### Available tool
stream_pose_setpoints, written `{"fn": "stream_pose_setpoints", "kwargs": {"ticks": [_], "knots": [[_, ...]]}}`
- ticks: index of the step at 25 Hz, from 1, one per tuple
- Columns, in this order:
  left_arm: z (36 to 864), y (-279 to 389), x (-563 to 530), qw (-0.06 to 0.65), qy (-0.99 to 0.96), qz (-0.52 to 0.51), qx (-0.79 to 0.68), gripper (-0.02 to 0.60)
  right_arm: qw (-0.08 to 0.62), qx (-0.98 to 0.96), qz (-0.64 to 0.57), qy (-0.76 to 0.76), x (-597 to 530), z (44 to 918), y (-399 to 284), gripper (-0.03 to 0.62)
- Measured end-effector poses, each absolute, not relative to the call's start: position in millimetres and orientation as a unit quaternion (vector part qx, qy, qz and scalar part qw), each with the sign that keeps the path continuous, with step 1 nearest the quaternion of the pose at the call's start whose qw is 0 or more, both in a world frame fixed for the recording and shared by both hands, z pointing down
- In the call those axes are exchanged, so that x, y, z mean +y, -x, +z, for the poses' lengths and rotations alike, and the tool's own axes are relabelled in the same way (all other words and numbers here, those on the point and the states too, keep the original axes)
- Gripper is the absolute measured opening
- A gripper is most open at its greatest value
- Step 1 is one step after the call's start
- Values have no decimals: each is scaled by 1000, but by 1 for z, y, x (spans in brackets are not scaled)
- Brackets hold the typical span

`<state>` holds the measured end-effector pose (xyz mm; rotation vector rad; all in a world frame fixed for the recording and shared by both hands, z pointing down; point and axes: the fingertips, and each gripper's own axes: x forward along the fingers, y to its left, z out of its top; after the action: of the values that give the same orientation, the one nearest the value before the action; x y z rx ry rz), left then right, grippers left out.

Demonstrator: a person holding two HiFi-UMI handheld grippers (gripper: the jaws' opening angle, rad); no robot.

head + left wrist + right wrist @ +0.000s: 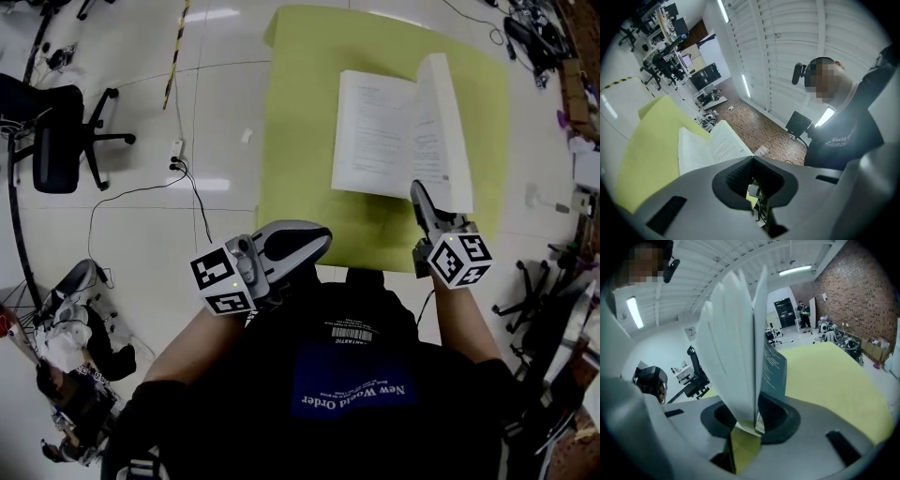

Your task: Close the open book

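An open white book [380,136] lies on a yellow-green mat [300,112]. Its right half [448,131] stands lifted, steeply tilted over the flat left page. My right gripper [419,192] is shut on the near edge of that lifted half. In the right gripper view the pages and dark cover [736,343] rise upright from between the jaws of the right gripper [750,420]. My left gripper [319,239] is shut and holds nothing, hovering at the mat's near edge, left of the book. From the left gripper [751,159] the book [705,147] shows ahead on the mat [642,159].
A black office chair [61,141] stands on the white floor at far left. A power strip [176,150] with black cables [141,192] lies between chair and mat. Equipment clutters the bottom left [66,328] and the right edge [562,75].
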<state>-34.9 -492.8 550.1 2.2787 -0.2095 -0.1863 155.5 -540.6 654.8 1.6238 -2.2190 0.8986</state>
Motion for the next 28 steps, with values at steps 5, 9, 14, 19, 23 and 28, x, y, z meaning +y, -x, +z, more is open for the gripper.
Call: {"fn": "stream_pose_setpoints", "kwargs": {"ticks": [5, 9, 14, 19, 23, 28], "knots": [[554, 52, -496, 412, -902, -85, -95, 6, 207, -769, 279, -537, -545, 665, -130, 105], [555, 61, -499, 408, -903, -89, -103, 6, 296, -774, 259, -496, -547, 682, -105, 139], [559, 76, -505, 411, -900, -99, -111, 6, 455, -785, 182, -378, -534, 709, -70, 250], [564, 77, -505, 423, -894, -101, -107, 6, 452, -785, 206, -370, -539, 708, -73, 250], [559, 80, -505, 423, -894, -97, -112, 6, 450, -795, 215, -347, -538, 711, -63, 250], [534, 75, -516, 397, -906, -96, -112, 6, 349, -820, 300, -339, -538, 690, -57, 250]]}}
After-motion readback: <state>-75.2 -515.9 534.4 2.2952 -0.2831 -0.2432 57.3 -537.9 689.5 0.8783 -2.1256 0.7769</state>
